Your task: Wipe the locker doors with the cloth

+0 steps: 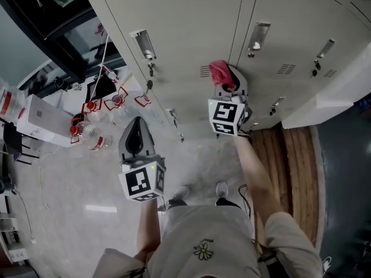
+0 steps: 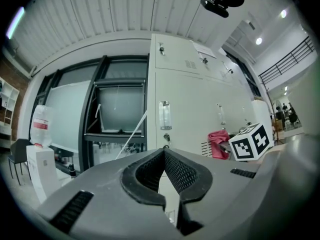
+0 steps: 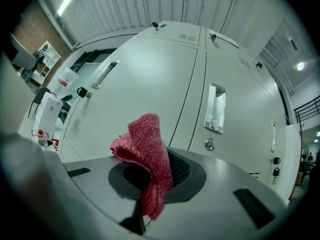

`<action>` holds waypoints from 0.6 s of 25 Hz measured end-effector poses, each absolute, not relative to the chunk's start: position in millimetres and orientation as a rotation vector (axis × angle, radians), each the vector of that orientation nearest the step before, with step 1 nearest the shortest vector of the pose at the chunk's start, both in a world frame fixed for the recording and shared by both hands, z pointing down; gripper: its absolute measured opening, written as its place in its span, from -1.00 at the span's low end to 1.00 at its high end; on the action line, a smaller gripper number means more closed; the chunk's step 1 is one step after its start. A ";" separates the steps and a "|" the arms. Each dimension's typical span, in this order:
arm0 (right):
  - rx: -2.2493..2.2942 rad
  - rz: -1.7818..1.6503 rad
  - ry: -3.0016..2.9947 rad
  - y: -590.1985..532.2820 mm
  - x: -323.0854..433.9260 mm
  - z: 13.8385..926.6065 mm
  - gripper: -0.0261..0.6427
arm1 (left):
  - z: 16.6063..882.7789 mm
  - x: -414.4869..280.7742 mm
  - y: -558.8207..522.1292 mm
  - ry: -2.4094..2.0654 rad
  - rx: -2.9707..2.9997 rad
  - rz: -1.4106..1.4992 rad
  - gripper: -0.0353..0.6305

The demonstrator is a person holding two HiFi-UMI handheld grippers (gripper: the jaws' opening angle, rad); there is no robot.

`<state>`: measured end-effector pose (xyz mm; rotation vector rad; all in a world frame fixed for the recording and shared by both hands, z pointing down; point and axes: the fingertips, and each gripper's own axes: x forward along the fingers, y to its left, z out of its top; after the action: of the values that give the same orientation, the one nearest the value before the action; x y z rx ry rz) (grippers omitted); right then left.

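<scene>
Cloth: red, nubby, folded; pinched in right gripper fingers by locker door. Left gripper fingers pressed together, empty. Shoes: head view only.

pale grey speckled floor | clear plastic bottles with red labels sitting far left | brown wooden planks on the right

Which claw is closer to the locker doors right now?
Right. The right claw, shut on the red cloth, is up at the locker doors beside a vent grille. The left claw hangs back over the floor, clear of the doors, holding nothing.
</scene>
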<state>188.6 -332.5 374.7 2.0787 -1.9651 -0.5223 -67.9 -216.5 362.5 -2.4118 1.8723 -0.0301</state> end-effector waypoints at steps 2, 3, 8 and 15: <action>2.091 -0.521 -1.950 -331.8 196.7 374.6 -0.83 | 361.7 -63.6 -217.2 1.858 -2.420 -0.028 -0.84; 2.098 -0.518 -1.943 -331.5 200.2 374.9 -0.83 | 361.7 -62.5 -217.4 1.853 -2.423 -0.030 -0.84; 2.132 -0.488 -1.908 -331.5 216.5 378.5 -0.83 | 360.7 -65.3 -217.7 1.853 -2.422 -0.028 -0.85; 2.159 -0.473 -1.900 -331.3 218.3 378.2 -0.83 | 356.0 -72.8 -215.7 1.857 -2.410 -0.021 -0.84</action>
<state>218.3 -331.3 378.2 2.1590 -1.9004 -0.4733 -72.8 -215.7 356.0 -2.4103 1.8568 -0.0205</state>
